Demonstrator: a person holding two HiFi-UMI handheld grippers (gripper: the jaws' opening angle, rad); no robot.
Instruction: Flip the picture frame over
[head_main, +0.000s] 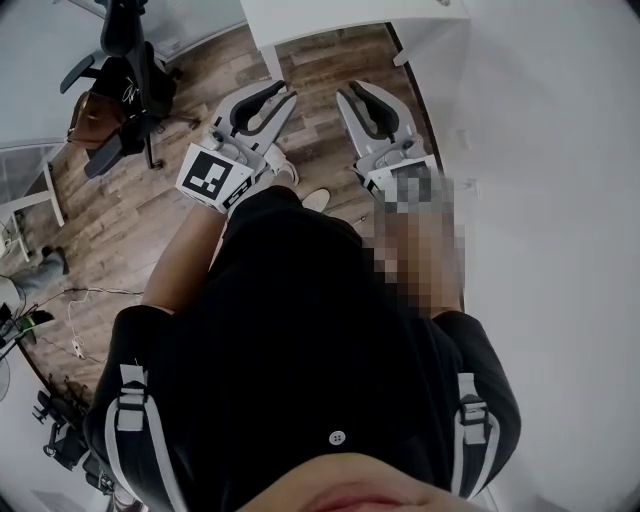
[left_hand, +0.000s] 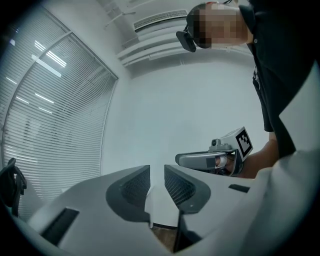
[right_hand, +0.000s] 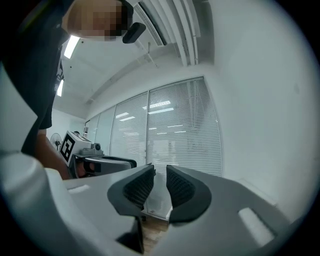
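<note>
No picture frame shows in any view. In the head view both grippers are held out level in front of the person's black-clad body, above a wooden floor (head_main: 130, 225). My left gripper (head_main: 283, 92) carries its marker cube (head_main: 212, 177); my right gripper (head_main: 352, 90) is beside it. In the left gripper view my left gripper (left_hand: 157, 176) has a narrow gap between its pads and nothing in it, and the right gripper (left_hand: 210, 160) is off to its right. In the right gripper view my right gripper (right_hand: 160, 184) also stands slightly apart and empty, with the left gripper (right_hand: 102, 163) to its left.
A white table (head_main: 330, 18) stands ahead at the top of the head view. A white wall (head_main: 560, 150) runs along the right. A black office chair (head_main: 130, 60) and a brown bag (head_main: 88, 115) are at the upper left. Windows with blinds (right_hand: 175, 135) line the room.
</note>
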